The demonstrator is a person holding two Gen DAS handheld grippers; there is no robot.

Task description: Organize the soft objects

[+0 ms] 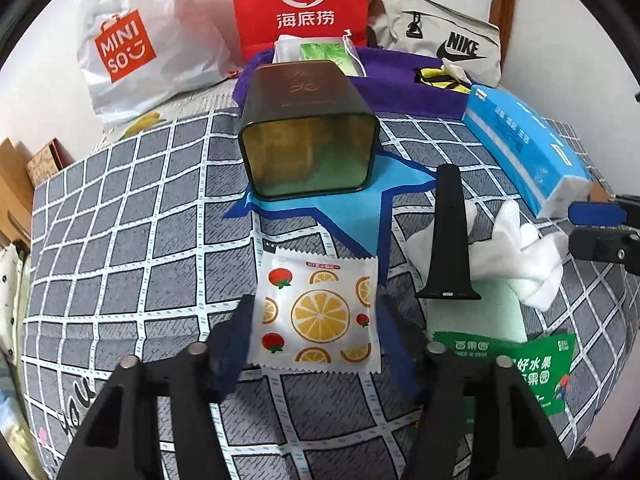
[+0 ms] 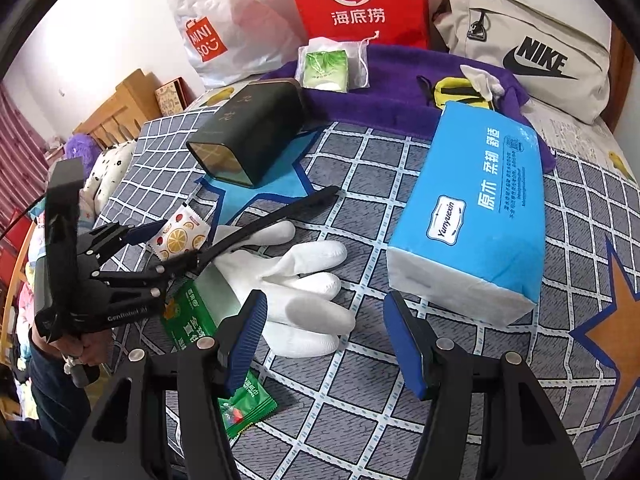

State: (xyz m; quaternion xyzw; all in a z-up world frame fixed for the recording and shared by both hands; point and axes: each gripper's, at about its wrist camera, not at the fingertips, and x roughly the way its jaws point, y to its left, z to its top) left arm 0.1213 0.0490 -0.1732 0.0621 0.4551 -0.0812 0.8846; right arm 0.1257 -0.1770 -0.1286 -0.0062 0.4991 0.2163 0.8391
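A fruit-print wipe sachet [image 1: 320, 312] [image 2: 178, 236] lies flat on the checked bedsheet [image 1: 120, 240] between the blue-padded fingers of my left gripper [image 1: 315, 304] [image 2: 180, 240]. The pads stand at its two side edges without squeezing it, so the gripper is open. A white glove [image 2: 296, 280] [image 1: 532, 256] lies to the right, with a black watch strap [image 1: 450, 232] [image 2: 280, 212] across it. My right gripper [image 2: 324, 300] [image 1: 576, 228] hovers open over the glove's fingers, holding nothing. A blue tissue pack [image 2: 480, 208] [image 1: 524, 148] lies at its right.
A dark tin [image 1: 308, 136] [image 2: 248, 132] lies on its side, mouth toward me. Green sachets [image 1: 520, 364] [image 2: 244, 404] lie nearby. Behind are a purple towel [image 2: 400, 92], a mesh pouch [image 2: 326, 64], a red bag [image 1: 300, 0], a Miniso bag [image 1: 132, 40] and a Nike bag [image 2: 532, 52].
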